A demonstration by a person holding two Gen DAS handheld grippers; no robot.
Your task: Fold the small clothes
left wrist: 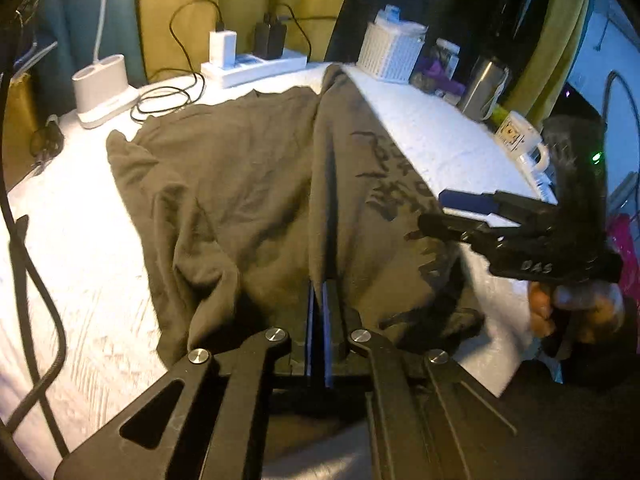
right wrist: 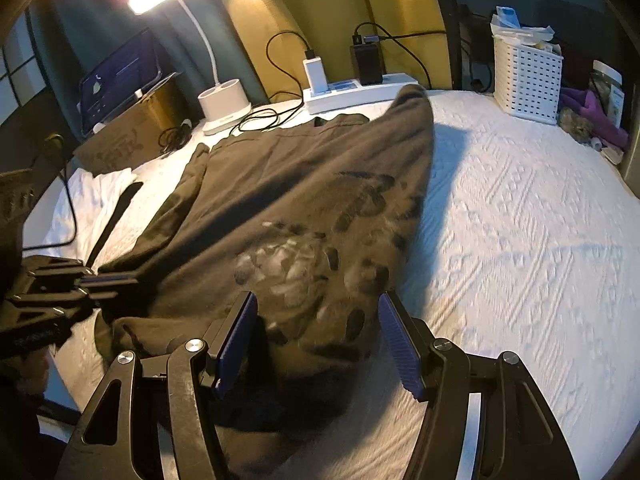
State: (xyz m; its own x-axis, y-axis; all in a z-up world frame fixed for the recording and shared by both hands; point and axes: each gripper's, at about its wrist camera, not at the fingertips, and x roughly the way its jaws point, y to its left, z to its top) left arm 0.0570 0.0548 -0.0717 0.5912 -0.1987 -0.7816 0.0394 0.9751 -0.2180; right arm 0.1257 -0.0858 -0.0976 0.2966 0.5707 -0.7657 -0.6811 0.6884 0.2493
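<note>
While folding: olive shirt (left wrist: 248, 184) on bed (left wrist: 80, 240), hem near, collar toward power strip (right wrist: 356, 90) | left hand-held gripper (left wrist: 318, 300) pinching fold ridge | right hand-held gripper (right wrist: 316, 336) wide, straddling hem, nearer print

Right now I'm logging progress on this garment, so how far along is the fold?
Early stage. Done: the olive shirt lies on the white cover, its right side lifted toward the middle. In hand: the left gripper is shut on the shirt's near edge, while the right gripper is open, straddling the printed part. Left: the far sleeve is still spread out, and no compact fold exists yet.
</note>
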